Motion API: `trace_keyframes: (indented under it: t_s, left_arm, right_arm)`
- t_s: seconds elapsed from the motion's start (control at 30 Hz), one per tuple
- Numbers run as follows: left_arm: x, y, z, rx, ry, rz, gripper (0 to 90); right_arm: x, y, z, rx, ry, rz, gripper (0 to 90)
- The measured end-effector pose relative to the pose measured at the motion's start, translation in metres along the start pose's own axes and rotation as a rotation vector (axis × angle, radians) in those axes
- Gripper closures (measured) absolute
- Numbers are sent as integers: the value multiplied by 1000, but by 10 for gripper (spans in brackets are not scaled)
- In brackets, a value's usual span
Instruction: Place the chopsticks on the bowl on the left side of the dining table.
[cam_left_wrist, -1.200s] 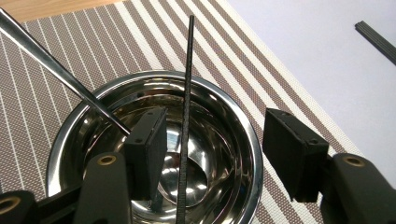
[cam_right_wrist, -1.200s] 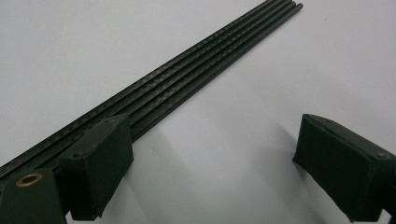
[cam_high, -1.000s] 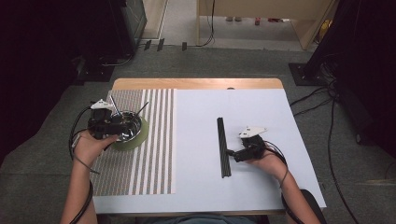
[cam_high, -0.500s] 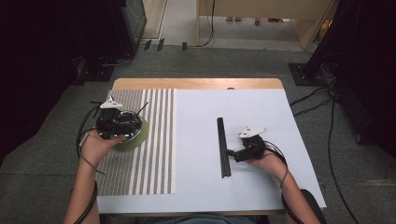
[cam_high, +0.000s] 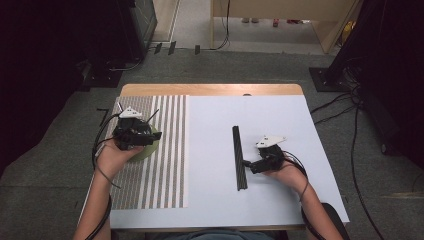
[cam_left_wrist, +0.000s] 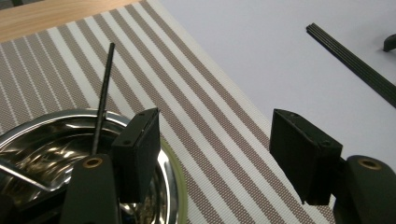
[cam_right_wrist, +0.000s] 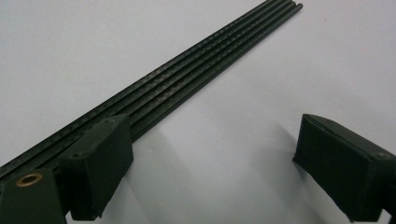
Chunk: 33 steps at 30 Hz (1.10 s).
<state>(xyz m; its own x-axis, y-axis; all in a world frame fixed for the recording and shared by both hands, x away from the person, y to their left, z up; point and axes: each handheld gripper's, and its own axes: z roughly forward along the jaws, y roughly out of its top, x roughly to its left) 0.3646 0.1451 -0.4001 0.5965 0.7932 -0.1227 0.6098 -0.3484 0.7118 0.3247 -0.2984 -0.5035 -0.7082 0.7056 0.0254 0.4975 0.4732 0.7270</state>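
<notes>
- While my left claw (cam_left_wrist: 212, 154) hangs with jaws apart over the striped mat (cam_high: 165, 150), one jaw sits above the rim of the steel bowl (cam_left_wrist: 56, 140), where a black rod (cam_left_wrist: 102, 93) leans.
- My right claw (cam_right_wrist: 210, 163) is spread too, one jaw over the bundle of black rods (cam_high: 239, 155) lying on the white tabletop (cam_high: 280, 125).

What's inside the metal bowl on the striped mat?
In the metal bowl a thin black stick leans out over the rim, with a metal utensil handle at left. The left gripper covers the rest.
</notes>
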Motion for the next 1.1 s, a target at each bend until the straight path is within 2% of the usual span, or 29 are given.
trace_keyframes:
  t_s: [0.27,0.7,0.83,0.9,1.1]
  left_arm:
    - [-14,1,13,-22,-9,16,324]
    - [-39,1,36,9,-18,82,301]
    - [-44,0,42,2,-35,74,288]
    - [-46,-1,45,-3,-31,70,285]
    - [-53,-1,50,-9,-37,80,280]
  right_arm:
    - [0,0,0,0,0,0,109]
    - [0,0,0,0,0,0,109]
    - [0,0,0,0,0,0,109]
    - [0,0,0,0,0,0,109]
    - [0,0,0,1,0,1,109]
